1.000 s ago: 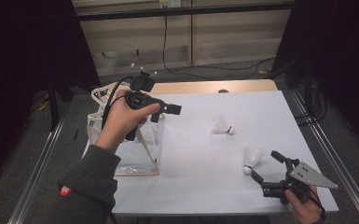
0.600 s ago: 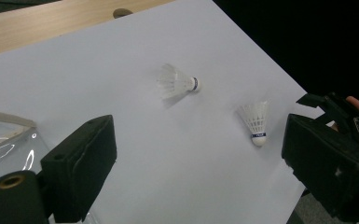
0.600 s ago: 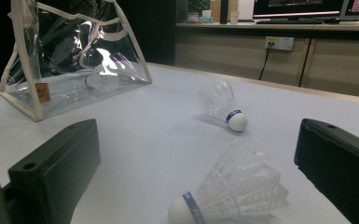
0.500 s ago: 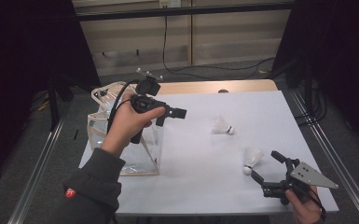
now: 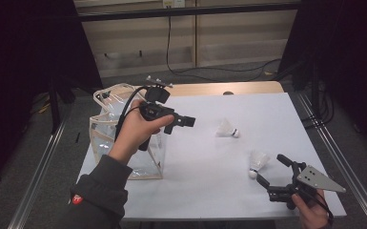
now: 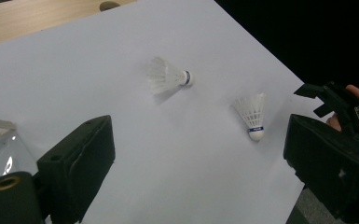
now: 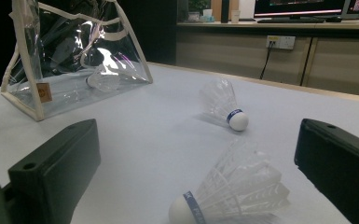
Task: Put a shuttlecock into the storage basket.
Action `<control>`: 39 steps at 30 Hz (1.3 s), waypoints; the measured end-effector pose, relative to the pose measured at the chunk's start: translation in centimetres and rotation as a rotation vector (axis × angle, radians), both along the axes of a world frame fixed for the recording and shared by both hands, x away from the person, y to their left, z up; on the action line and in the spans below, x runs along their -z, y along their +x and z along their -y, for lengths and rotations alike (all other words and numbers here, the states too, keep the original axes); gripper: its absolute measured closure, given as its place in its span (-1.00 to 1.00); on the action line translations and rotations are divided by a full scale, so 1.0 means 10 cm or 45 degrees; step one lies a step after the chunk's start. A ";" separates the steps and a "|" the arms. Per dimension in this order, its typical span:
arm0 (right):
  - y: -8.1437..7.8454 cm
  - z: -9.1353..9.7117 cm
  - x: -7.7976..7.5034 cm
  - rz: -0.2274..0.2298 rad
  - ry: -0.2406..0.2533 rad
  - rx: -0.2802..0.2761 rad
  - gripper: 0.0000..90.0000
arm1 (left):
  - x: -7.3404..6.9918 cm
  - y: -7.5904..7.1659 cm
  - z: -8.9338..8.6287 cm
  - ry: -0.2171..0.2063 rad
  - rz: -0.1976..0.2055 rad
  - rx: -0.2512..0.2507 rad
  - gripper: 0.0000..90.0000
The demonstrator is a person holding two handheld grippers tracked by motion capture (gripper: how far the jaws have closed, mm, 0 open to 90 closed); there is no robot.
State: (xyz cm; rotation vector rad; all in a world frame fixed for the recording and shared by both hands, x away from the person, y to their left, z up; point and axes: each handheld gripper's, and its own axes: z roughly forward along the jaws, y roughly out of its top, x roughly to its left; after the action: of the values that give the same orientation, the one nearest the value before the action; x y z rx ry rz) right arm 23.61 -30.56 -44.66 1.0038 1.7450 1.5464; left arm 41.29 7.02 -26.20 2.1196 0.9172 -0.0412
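Observation:
Two white shuttlecocks lie on the white table (image 5: 195,181). One shuttlecock (image 5: 226,129) (image 6: 165,79) (image 7: 224,105) is mid-table. The other shuttlecock (image 5: 258,162) (image 6: 251,114) (image 7: 233,196) is at the front right. My left gripper (image 5: 186,121) (image 6: 198,144) is open and empty, held in the air beside the top of a clear bag (image 5: 104,138) (image 7: 74,56), its jaws pointing right. My right gripper (image 5: 270,168) (image 7: 200,154) is open low at the front right corner. The near shuttlecock lies just ahead of its jaws, untouched. A third shuttlecock (image 7: 105,78) lies inside the bag.
The bag has cream trim and stands at the table's left edge. A wooden strip (image 5: 219,89) runs along the table's far edge. Metal rails (image 5: 336,157) flank both sides. In the left gripper view, the right gripper (image 6: 335,100) is past the table's edge.
My left gripper has drifted a little to the right and nearer, off the bag's top. The right gripper and both shuttlecocks on the table have stayed put.

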 end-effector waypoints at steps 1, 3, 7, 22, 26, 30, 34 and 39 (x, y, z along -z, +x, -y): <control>0.00 0.00 0.00 0.000 0.000 0.000 -1.00 | 0.00 0.00 0.01 0.003 0.002 0.004 -0.82; 0.00 0.00 0.00 0.002 -0.001 0.000 -1.00 | 0.02 -0.01 0.02 -0.005 -0.001 0.003 -0.82; 0.00 0.00 0.00 0.000 0.000 -0.001 -1.00 | 0.05 -0.02 0.03 0.001 0.007 0.010 -0.83; 0.00 0.00 0.00 -0.003 -0.002 -0.006 -1.00 | 0.19 -0.09 0.10 -0.008 0.019 0.041 -0.84; 0.01 0.00 0.00 -0.003 -0.001 -0.007 -1.00 | 0.23 -0.12 0.13 -0.018 0.020 0.047 -0.84; 0.01 0.00 0.00 0.001 -0.001 -0.006 -1.00 | 0.28 -0.15 0.16 -0.014 0.025 0.060 -0.84; 0.01 0.00 0.00 0.001 0.000 -0.006 -1.00 | 0.33 -0.18 0.20 -0.011 0.027 0.071 -0.84; 0.01 0.00 0.00 0.000 0.000 -0.004 -1.00 | 0.38 -0.20 0.23 -0.007 0.034 0.079 -0.84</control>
State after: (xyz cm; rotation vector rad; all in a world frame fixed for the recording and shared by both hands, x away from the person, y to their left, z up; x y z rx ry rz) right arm 23.71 -30.54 -44.69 1.0018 1.7476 1.5482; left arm 39.34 4.72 -29.97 2.1383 0.8349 -0.0464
